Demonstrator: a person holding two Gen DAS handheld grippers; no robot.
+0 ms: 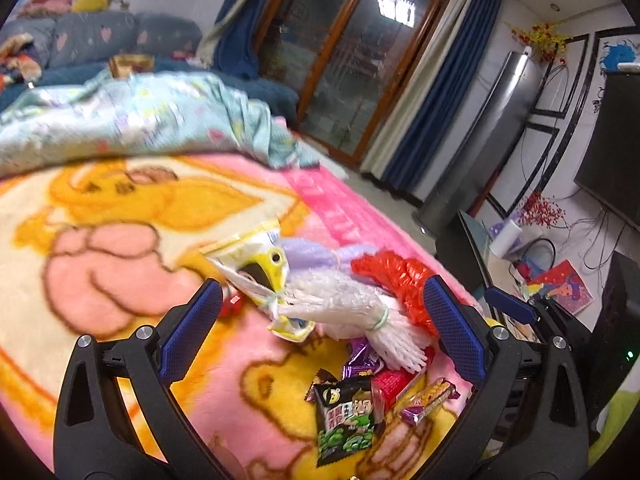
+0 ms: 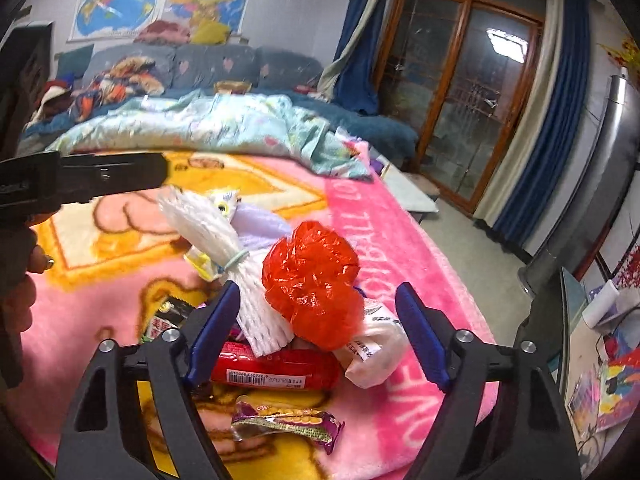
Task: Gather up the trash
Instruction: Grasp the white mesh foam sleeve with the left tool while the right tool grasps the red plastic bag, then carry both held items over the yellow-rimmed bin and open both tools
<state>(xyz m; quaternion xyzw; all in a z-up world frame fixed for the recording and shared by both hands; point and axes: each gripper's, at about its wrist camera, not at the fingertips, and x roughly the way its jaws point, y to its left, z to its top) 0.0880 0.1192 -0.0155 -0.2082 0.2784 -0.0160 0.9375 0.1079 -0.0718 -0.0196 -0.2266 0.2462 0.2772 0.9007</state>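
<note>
**Pink blanket, a heap of wrappers, both grippers hanging over it**

Looking along the left gripper (image 1: 322, 322), I am seeing its two blue-padded jaws standing wide apart with nothing pressed between them. They are framing the trash heap on the pink cartoon blanket (image 1: 120, 248): one white foam net (image 1: 348, 304) tied with a green band, one crumpled red plastic bag (image 1: 396, 280), one yellow-and-white pouch (image 1: 260, 256), one lilac foam piece (image 1: 312, 254) half hidden behind the net, one dark green snack packet (image 1: 346, 420), and one purple-and-yellow wrapper (image 1: 430, 400). A purple foil scrap and a red packet are lying under the net's frayed end, mostly covered. The picture is smearing towards the far bedding, so the blue quilt (image 1: 140, 120) is hard to read.

Looking along the right gripper (image 2: 318, 334), its jaws are also standing apart, to either side of the red bag (image 2: 312, 280) and the net (image 2: 224, 240), pads clear of both. One red packet (image 2: 280, 370), one white paper-labelled bag (image 2: 376, 350) and one purple wrapper (image 2: 288, 420) are lying just below. The green packet (image 2: 170, 316) is mostly cut off by the left jaw. At the left edge, the other gripper is reaching in, with part of a hand (image 2: 24, 280) showing.
</note>
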